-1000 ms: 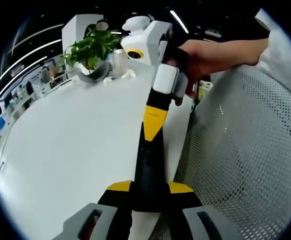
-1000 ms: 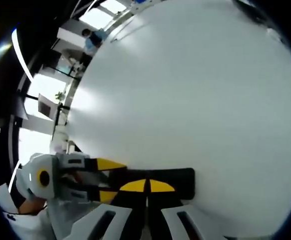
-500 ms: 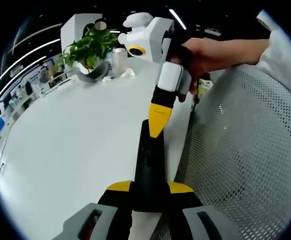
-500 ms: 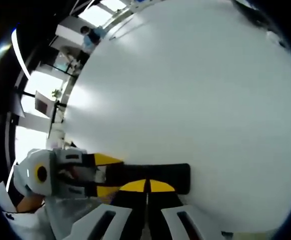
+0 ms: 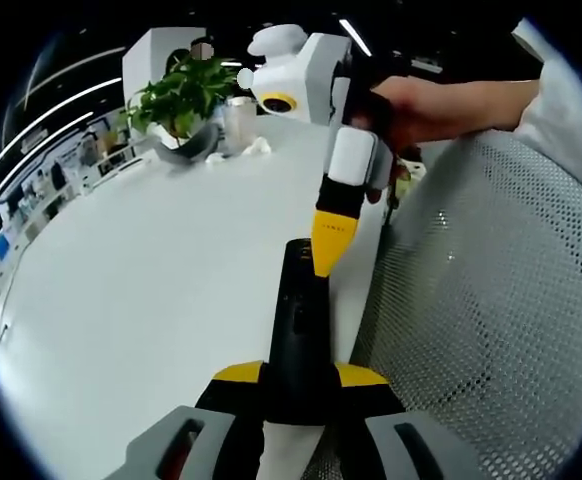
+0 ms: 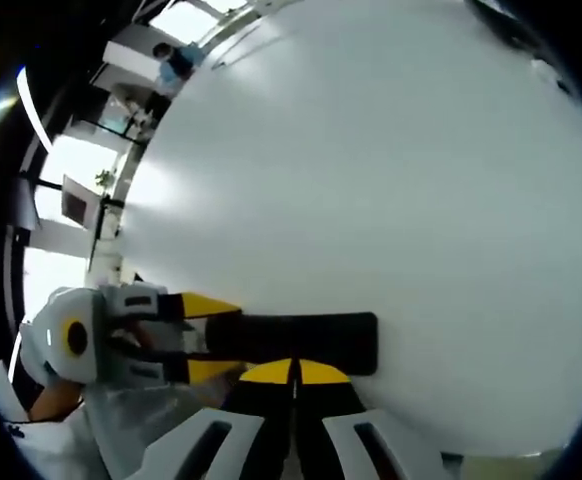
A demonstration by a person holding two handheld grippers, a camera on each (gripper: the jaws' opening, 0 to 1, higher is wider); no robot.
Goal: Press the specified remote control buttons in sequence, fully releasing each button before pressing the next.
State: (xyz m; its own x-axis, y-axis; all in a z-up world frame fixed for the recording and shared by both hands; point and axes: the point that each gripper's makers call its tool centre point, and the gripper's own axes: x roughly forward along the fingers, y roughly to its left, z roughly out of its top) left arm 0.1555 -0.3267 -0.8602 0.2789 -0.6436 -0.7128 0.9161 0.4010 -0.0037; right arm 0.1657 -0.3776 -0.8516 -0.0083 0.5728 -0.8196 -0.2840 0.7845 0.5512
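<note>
A black remote control (image 5: 296, 310) runs up the middle of the left gripper view, and my left gripper (image 5: 299, 372) is shut on its near end, one yellow jaw on each side. My right gripper (image 5: 329, 262) comes down from the upper right in a person's hand (image 5: 421, 105), jaws shut, its yellow tip on the remote's far end. In the right gripper view the remote (image 6: 311, 340) lies crosswise. My right gripper (image 6: 293, 372) is shut at its near edge. The left gripper (image 6: 211, 338) clamps the remote's left end.
The white table (image 5: 121, 260) stretches away to the left. A potted plant (image 5: 181, 100) and a glass jar (image 5: 239, 115) stand at its far end. A grey mesh chair back (image 5: 491, 300) stands close on the right, beside the table edge.
My right gripper's tip has slid a little toward the remote's far end and to the right. In the right gripper view the remote sits slightly higher. The left gripper keeps its hold.
</note>
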